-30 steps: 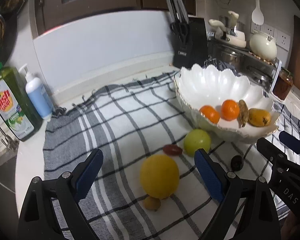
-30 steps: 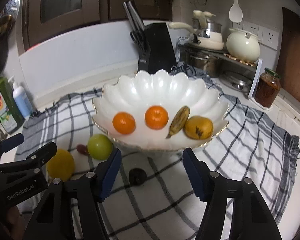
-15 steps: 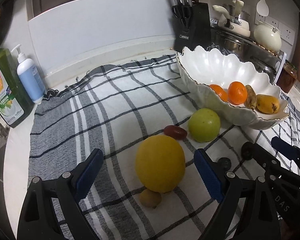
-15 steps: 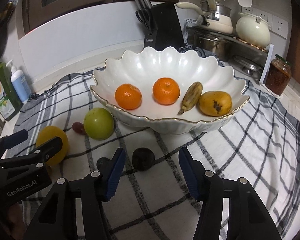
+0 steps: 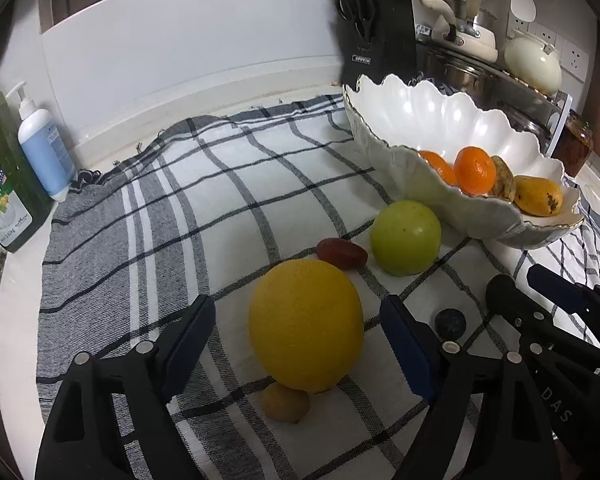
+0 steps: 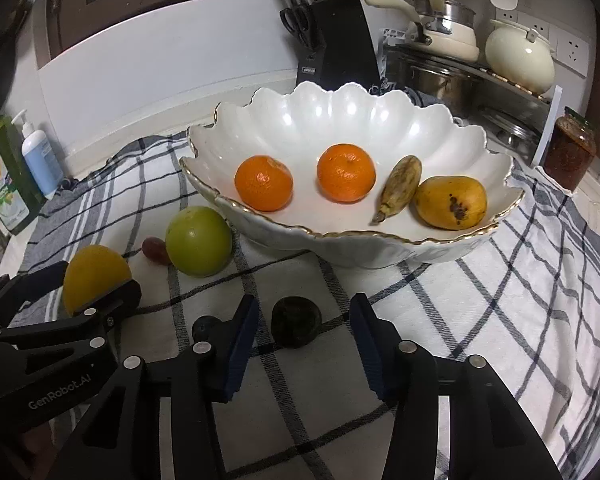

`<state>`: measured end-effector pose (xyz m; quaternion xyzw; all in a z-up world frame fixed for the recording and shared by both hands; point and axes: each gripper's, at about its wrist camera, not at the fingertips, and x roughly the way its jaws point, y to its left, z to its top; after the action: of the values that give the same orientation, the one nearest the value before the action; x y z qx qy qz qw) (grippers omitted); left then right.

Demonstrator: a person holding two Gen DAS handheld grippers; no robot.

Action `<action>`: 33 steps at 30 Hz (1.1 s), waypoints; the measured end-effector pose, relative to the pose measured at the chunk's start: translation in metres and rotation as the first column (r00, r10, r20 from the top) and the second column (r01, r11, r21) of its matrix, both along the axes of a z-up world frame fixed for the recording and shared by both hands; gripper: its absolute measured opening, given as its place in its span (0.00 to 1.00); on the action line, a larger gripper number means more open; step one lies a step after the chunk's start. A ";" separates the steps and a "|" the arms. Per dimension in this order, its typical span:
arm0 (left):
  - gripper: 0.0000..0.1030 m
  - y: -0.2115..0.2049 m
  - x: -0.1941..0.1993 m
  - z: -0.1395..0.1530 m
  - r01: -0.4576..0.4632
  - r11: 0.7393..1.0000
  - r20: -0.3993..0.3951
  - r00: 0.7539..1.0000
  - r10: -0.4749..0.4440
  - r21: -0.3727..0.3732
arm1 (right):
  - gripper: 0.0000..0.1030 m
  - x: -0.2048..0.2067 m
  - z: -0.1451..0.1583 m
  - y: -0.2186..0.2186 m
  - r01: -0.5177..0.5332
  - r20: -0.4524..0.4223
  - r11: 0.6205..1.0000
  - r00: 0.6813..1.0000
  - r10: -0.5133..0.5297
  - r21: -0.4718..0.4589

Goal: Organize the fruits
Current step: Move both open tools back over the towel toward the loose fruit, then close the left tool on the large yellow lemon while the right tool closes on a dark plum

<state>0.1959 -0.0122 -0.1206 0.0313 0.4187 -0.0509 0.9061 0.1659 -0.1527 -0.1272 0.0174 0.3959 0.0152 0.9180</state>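
Note:
My left gripper [image 5: 296,320] is open with a large yellow fruit [image 5: 305,326] between its fingers, resting on the checked cloth. A small tan fruit [image 5: 286,402] lies just under it. A red date [image 5: 341,254] and a green apple [image 5: 405,237] lie beyond. My right gripper [image 6: 302,318] is open around a dark round fruit [image 6: 296,327]; a smaller dark fruit [image 6: 205,326] lies left of it. The white scalloped bowl [image 6: 352,120] holds two oranges [image 6: 264,183], a small banana [image 6: 400,186] and a mango [image 6: 451,202].
A checked cloth [image 5: 204,208] covers the counter. Green dish soap [image 5: 2,184] and a blue pump bottle [image 5: 44,148] stand at the far left. A black knife block [image 6: 340,44], pots on a rack [image 6: 460,68] and a jar [image 6: 570,152] stand behind the bowl.
Both grippers have moved forward and down. The yellow fruit now sits between the left fingers, and the dark fruit between the right fingers. Both stay open.

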 end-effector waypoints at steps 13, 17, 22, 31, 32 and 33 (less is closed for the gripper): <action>0.63 -0.002 0.003 -0.009 0.018 1.000 -0.038 0.999 -0.019 -0.014 | 0.30 0.006 -0.012 -0.001 -0.011 -0.032 1.000 0.999 0.012 0.023; 0.55 -0.002 0.003 -0.010 0.022 1.000 -0.046 0.999 -0.022 -0.017 | 0.28 0.006 -0.013 0.001 -0.017 -0.031 1.000 0.999 0.018 0.023; 0.53 -0.002 0.002 -0.010 0.025 1.000 -0.044 0.999 -0.026 -0.011 | 0.27 0.004 -0.012 0.001 -0.016 -0.023 1.000 1.000 0.017 0.020; 0.53 -0.003 -0.004 -0.007 0.030 0.999 -0.050 0.998 -0.031 -0.015 | 0.27 -0.003 -0.002 -0.002 -0.014 0.003 1.000 1.000 0.014 0.027; 0.53 -0.003 -0.005 -0.006 0.032 0.999 -0.048 0.998 -0.033 -0.015 | 0.27 -0.004 0.000 -0.002 -0.014 0.005 0.999 1.000 0.014 0.029; 0.53 -0.003 -0.006 -0.005 0.033 0.999 -0.045 0.998 -0.033 -0.015 | 0.27 -0.005 0.001 -0.002 -0.014 0.008 0.999 1.000 0.014 0.030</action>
<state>0.1896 -0.0153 -0.1259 0.0304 0.4384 -0.0696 0.8956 0.1612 -0.1547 -0.1262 0.0283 0.3921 0.0276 0.9191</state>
